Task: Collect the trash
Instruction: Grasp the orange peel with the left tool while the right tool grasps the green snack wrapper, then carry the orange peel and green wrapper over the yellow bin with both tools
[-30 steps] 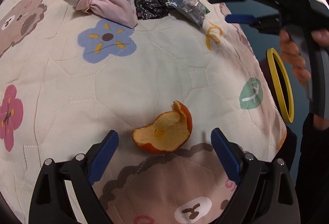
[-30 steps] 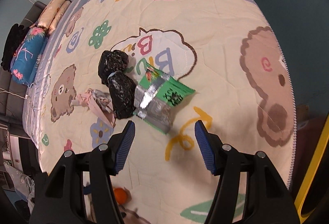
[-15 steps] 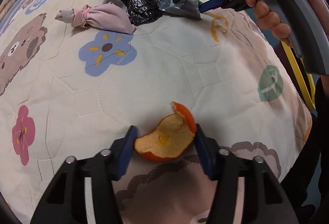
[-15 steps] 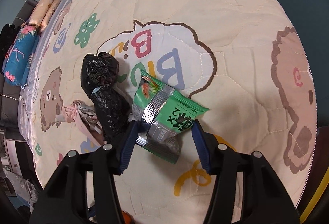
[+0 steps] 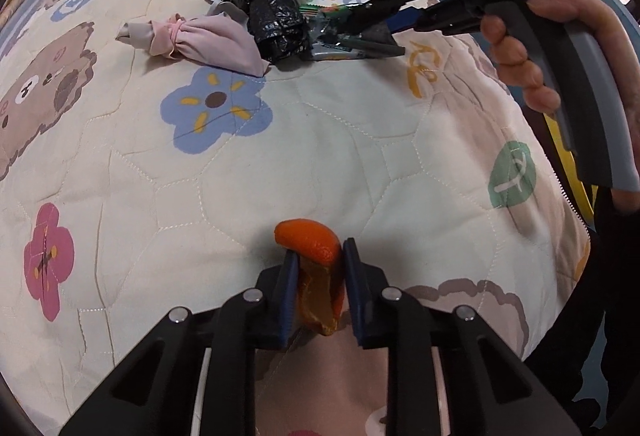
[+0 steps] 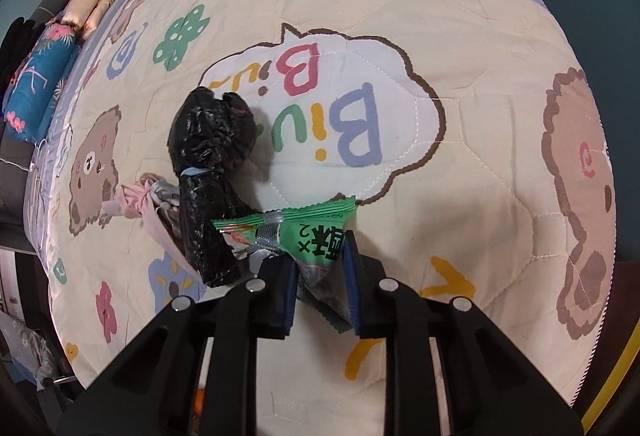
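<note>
My left gripper (image 5: 318, 260) is shut on an orange peel (image 5: 312, 242), which stands on edge between the blue pads on the quilt. My right gripper (image 6: 320, 260) is shut on a green and silver snack wrapper (image 6: 308, 236), folded up between its pads. In the left wrist view the right gripper (image 5: 360, 30) reaches in from the right, with the wrapper (image 5: 332, 36) at its tips. A knotted black plastic bag (image 6: 208, 164) lies just left of the wrapper, and a pink knotted cloth bundle (image 5: 204, 42) lies beside that.
All lies on a cream quilted blanket (image 5: 320, 140) with printed bears and flowers. A yellow-rimmed container (image 5: 560, 140) stands past the blanket's right edge. Pillows and folded bedding (image 6: 52, 48) lie at the far left.
Both grippers have closed: the left on the orange peel, tipping it upright, the right on the snack wrapper after moving down onto it.
</note>
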